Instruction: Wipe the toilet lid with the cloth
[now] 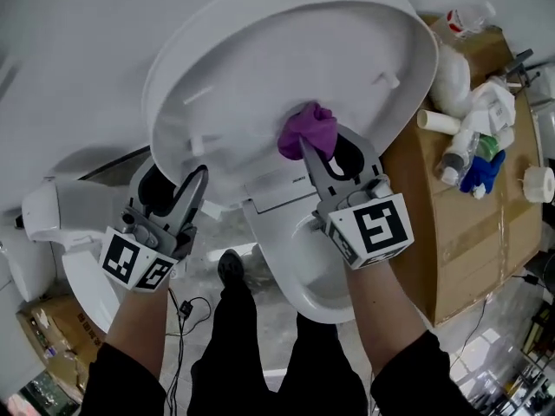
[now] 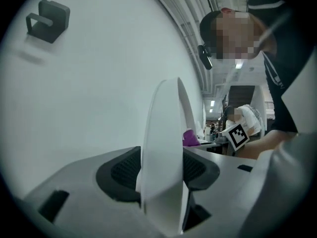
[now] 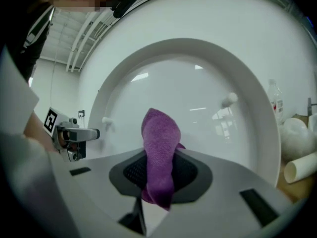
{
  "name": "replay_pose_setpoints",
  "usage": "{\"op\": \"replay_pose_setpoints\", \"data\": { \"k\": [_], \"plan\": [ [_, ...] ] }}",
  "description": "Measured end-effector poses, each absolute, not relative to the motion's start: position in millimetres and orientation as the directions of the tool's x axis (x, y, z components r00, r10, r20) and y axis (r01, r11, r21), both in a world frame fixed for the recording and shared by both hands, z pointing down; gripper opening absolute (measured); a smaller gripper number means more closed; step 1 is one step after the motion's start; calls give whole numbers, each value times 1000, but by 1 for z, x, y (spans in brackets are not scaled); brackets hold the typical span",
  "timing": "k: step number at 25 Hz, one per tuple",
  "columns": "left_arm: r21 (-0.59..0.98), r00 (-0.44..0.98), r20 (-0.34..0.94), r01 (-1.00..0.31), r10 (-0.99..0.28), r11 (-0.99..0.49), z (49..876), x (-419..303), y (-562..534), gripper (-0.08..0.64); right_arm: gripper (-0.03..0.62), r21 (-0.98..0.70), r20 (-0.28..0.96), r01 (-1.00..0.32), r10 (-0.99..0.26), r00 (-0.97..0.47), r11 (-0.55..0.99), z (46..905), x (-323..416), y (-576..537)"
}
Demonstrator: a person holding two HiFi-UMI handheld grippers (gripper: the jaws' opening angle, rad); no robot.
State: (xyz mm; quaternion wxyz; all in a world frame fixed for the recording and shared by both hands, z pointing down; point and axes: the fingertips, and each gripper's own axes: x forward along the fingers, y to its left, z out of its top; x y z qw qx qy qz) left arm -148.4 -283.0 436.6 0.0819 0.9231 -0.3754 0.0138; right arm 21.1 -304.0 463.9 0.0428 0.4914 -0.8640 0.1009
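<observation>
The white toilet lid [image 1: 286,76] stands raised, its inner face towards me. A purple cloth [image 1: 308,130] is bunched against the middle of that face, and my right gripper [image 1: 323,146] is shut on it. In the right gripper view the cloth [image 3: 159,152] hangs between the pads in front of the lid [image 3: 198,83]. My left gripper [image 1: 195,180] is at the lid's lower left rim. In the left gripper view the rim [image 2: 161,148] runs edge-on between the jaws and fills the gap, with both pads against it.
The toilet bowl [image 1: 303,267] lies below the lid, over my dark trouser legs. A cardboard box [image 1: 468,232] at the right carries bottles, white rolls and a blue item. Another white fixture [image 1: 52,215] stands at the left. A grey hook [image 2: 47,20] is on the wall.
</observation>
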Motion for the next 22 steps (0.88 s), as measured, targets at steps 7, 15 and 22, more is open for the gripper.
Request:
{"op": "replay_pose_setpoints", "data": {
  "k": [7,15,22],
  "plan": [
    [124,636,134,-772,-760,-624,469,-146,-287,221,97,-85,201,-868,-845,-496,490,472,96,-321],
    [134,683,132,-730,-718,-670,495,-142,-285,216,97,-73,201,-904,-881,-428,422,487,110,-322],
    [161,775,86,-631,-626,-759,492,-135,-278,224,97,-124,205,-870,-846,-492,477,510,6,-293]
  ]
}}
